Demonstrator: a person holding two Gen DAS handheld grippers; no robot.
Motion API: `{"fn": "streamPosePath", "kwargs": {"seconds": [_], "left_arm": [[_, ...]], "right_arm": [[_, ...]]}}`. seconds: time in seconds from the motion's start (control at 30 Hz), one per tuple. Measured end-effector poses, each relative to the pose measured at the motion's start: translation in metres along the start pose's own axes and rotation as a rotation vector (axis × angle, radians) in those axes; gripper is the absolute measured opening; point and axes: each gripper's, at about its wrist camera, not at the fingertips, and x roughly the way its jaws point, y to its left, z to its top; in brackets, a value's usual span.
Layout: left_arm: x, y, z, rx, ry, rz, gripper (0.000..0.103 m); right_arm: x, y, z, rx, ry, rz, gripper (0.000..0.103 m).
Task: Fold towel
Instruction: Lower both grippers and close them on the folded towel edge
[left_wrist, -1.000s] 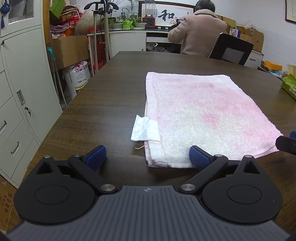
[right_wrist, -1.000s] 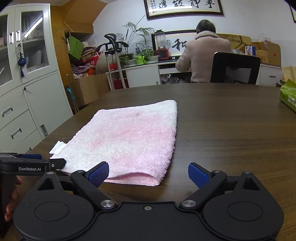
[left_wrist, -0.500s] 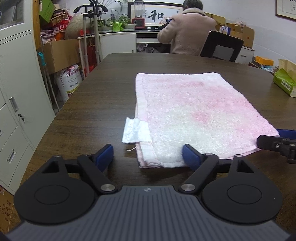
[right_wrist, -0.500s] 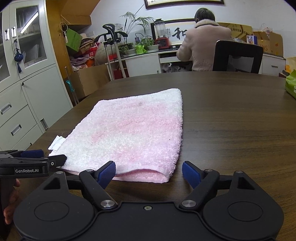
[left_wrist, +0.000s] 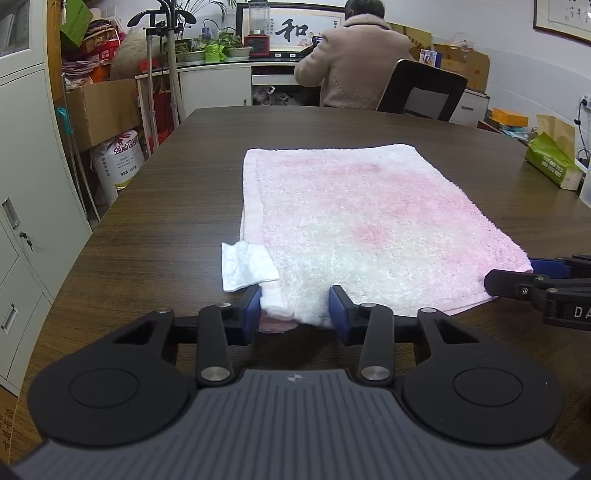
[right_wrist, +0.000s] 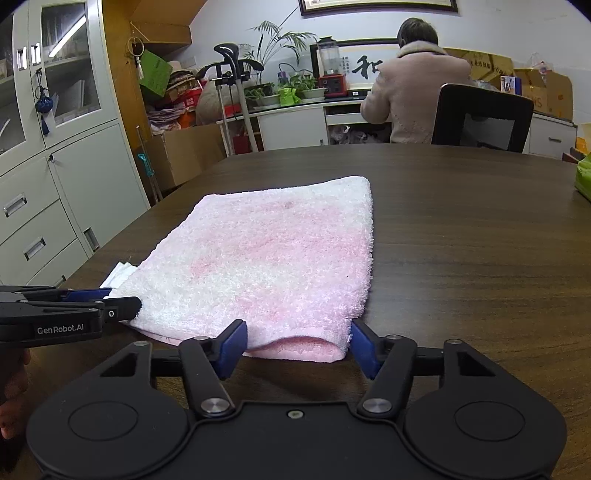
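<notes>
- Towel (left_wrist: 354, 229), pink and white, lies flat on the dark wooden table (left_wrist: 177, 206), already folded at least one time, with its near edge just in front of us.
- Compared with one second ago, we brought both tools forward: the left gripper (left_wrist: 295, 308) now has the near left corner between its blue pads, where before the corner was only in front of them.
- Its fingers are narrower than before but we see them only beside the cloth, not yet pressing it, so we judge them as open and closing.
- Our right gripper (right_wrist: 297, 343) is also closer now, and its fingers are open around the near right corner, the folded edge between them.
- This means, in our judgement, that the grasp of the two near corners is almost ready, and the next fold can begin after the closing.
- A white label (left_wrist: 245, 266) sticks out at the left edge of the towel, just beside our left finger.
- Beyond the far edge the table is bare for a long way, so carrying the corners forward has room; a green packet (left_wrist: 550, 162) lies well apart on the right.
</notes>
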Motion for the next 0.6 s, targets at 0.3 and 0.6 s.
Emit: {"fn": "streamPosePath", "kwargs": {"seconds": [0.3,0.6], "left_arm": [[0.0017,-0.0051,0.0024,-0.005,0.008,-0.023,0.013],[0.0028,-0.0054,0.0036,0.008,0.006,-0.026,0.010]], "right_arm": [[-0.0005,-0.0036,0.0011,-0.003,0.009,0.044,0.022],[-0.0047,-0.0005,0.0036,-0.011,-0.008,0.062,0.009]]}}
